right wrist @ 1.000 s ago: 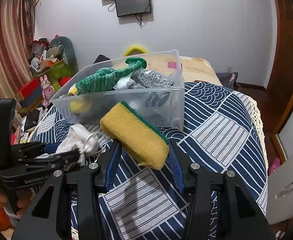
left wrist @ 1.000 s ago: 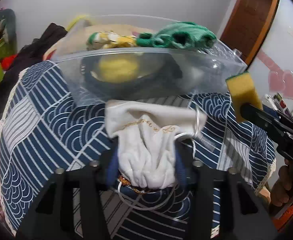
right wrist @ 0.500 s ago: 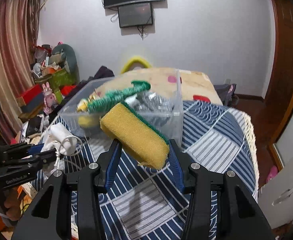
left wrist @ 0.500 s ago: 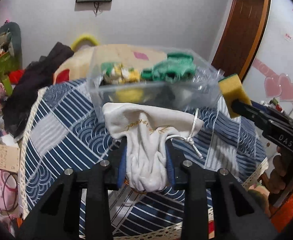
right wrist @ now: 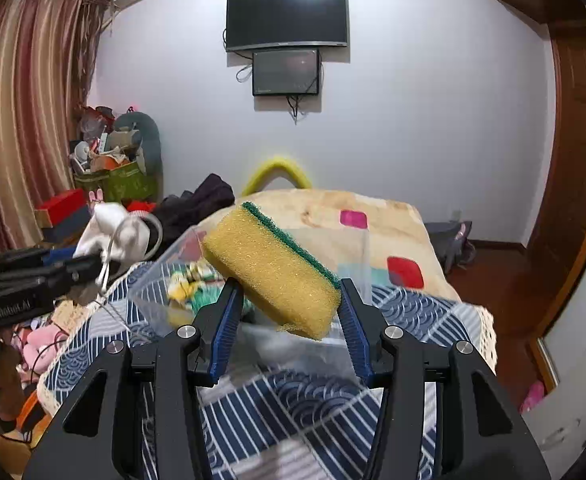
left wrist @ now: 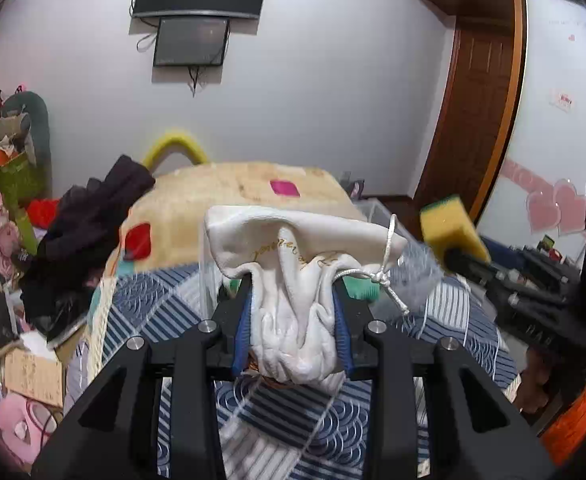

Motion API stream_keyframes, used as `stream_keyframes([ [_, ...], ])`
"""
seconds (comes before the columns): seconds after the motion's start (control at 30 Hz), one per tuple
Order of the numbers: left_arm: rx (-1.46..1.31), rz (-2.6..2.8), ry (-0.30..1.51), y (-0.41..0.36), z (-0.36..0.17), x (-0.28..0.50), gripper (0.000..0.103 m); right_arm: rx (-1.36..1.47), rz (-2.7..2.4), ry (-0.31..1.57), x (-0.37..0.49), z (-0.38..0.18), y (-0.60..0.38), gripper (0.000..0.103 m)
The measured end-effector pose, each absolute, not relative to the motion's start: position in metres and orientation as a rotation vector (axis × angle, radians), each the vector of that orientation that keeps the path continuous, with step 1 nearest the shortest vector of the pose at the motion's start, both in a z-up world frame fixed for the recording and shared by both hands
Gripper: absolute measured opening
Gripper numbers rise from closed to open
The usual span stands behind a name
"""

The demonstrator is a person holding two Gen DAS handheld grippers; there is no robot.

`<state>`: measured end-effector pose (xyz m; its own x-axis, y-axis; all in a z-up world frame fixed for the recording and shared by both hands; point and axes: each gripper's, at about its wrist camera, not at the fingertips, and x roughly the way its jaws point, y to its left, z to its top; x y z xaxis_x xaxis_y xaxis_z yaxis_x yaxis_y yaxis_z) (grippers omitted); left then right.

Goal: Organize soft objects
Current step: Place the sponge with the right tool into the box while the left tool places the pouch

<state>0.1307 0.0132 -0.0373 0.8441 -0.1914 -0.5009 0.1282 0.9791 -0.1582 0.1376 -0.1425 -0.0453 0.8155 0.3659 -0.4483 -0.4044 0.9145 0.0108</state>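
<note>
From the left wrist, the left gripper [left wrist: 293, 304] is clamped partway closed on the bunched neck of a white drawstring cloth pouch [left wrist: 297, 264], held up above the blue wave-patterned quilt [left wrist: 145, 300]. Its loose white cord [left wrist: 385, 276] dangles and could snag on the rim of the clear plastic storage bin [right wrist: 161, 276] during lowering.

From the right wrist, the right gripper [right wrist: 289, 308] pinches a yellow sponge with a green scouring layer [right wrist: 273, 268] skewed between its pads, over the bin. That tilted, compressible hold could let it twist free and land outside.
</note>
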Motion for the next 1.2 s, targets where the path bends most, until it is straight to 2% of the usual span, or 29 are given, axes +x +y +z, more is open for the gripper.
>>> stream_keyframes([
  [0.27, -0.148, -0.149, 0.552, 0.021, -0.031, 0.170, 0.035, -0.082, 0.395, 0.505, 0.161, -0.053, -0.130, 0.046],
  [0.73, -0.153, -0.191, 0.796, 0.004, -0.102, 0.239, 0.038, -0.063, 0.368, 0.654, 0.182, -0.086, -0.130, 0.046],
  [0.83, -0.152, -0.204, 0.817, 0.002, -0.106, 0.240, 0.044, -0.079, 0.374, 0.679, 0.184, -0.090, -0.129, 0.046],
  [0.93, -0.106, -0.198, 0.795, -0.002, -0.104, 0.234, 0.055, -0.081, 0.370, 0.676, 0.184, -0.089, -0.130, 0.047],
  [1.07, -0.068, -0.190, 0.766, -0.006, -0.098, 0.223, 0.066, -0.047, 0.385, 0.670, 0.179, -0.082, -0.137, 0.054],
  [1.2, -0.068, -0.180, 0.729, -0.005, -0.087, 0.209, 0.072, -0.044, 0.370, 0.623, 0.170, -0.070, -0.144, 0.067],
])
